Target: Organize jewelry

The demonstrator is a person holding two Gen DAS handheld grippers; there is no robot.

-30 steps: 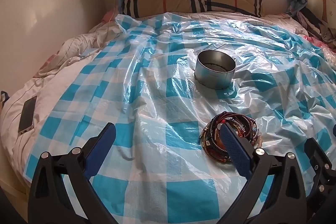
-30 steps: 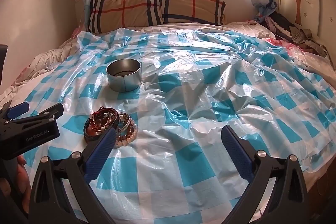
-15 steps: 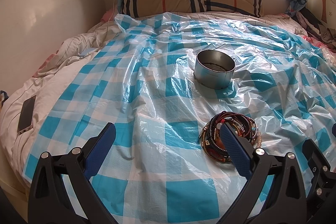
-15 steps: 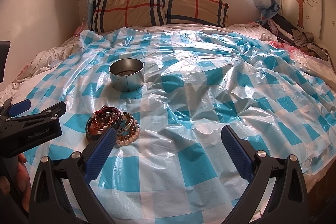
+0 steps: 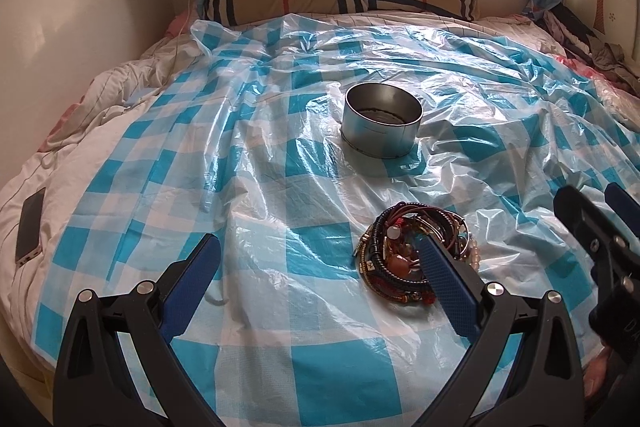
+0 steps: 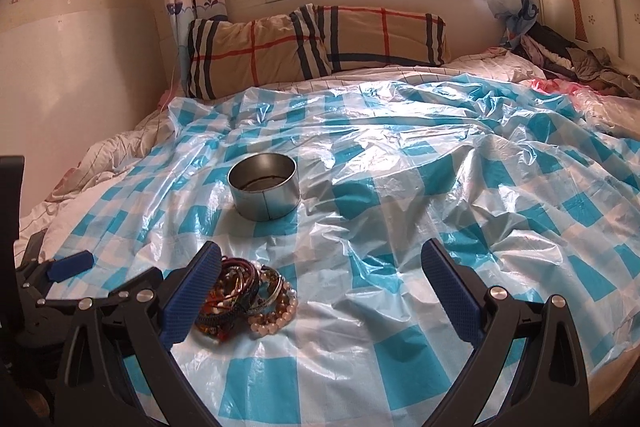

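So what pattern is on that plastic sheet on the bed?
Blue-and-white checks on the plastic sheet, clearest in the right wrist view.

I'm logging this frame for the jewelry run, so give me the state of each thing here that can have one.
Left claw: open, holding nothing.
Right claw: open, holding nothing.
Metal tin: upright, lid off, something dark at the bottom, too unclear to name.
Bracelet pile: heaped loose on the checked plastic sheet, outside the tin.
Sheet: spread over the bed, wrinkled.
Phone: flat on the bedding, screen dark.
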